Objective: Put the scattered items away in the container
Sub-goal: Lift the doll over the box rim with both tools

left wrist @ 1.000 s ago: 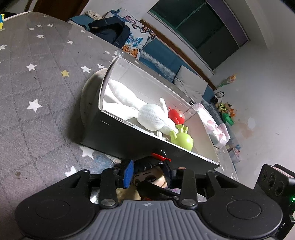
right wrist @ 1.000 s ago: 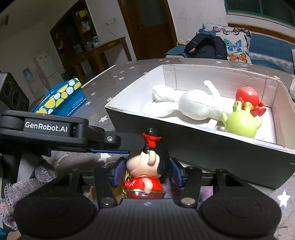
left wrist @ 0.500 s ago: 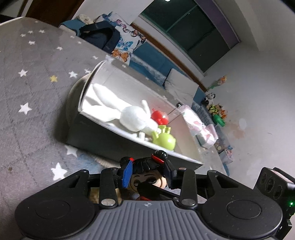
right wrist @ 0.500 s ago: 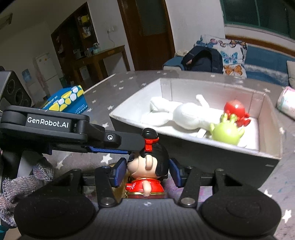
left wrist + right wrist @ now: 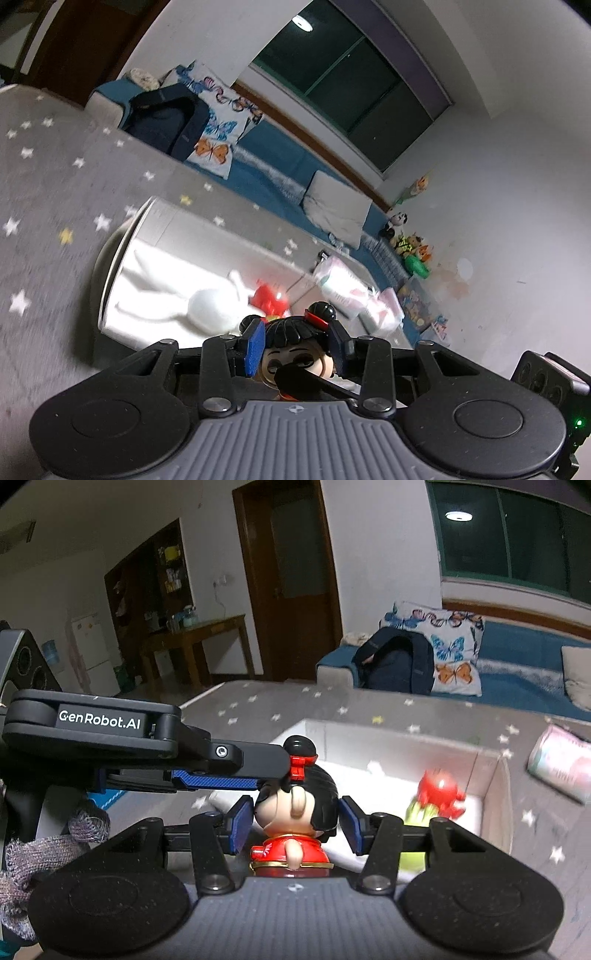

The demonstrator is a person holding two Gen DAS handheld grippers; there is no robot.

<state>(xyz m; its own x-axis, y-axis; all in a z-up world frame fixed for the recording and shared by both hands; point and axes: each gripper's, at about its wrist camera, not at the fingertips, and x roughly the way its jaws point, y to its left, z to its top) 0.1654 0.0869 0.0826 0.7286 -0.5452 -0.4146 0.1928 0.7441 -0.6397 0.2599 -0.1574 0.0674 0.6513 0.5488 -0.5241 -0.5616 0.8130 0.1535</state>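
A doll figurine with black hair buns and a red dress [image 5: 295, 812] sits between both pairs of fingers. My right gripper [image 5: 295, 823] is shut on its head from the sides. My left gripper [image 5: 295, 345] is shut on the same head [image 5: 295, 354], crossing at a right angle; its finger [image 5: 221, 755] shows in the right wrist view. The doll is held above the near wall of the open box [image 5: 495, 775], also seen in the left wrist view [image 5: 110, 280]. Inside lie a white plush rabbit [image 5: 207, 302], a red toy [image 5: 439, 790] and a green toy [image 5: 415, 812].
The box stands on a grey star-patterned surface [image 5: 44, 206]. A pink-and-white packet [image 5: 561, 768] lies to the box's right. A blue sofa with a butterfly cushion [image 5: 447, 653] and a dark backpack [image 5: 395, 664] stands behind. A wooden table [image 5: 195, 635] is far left.
Both grippers have lifted the doll together and carried it forward, from in front of the box to above its near wall. The box now sits lower in both views.
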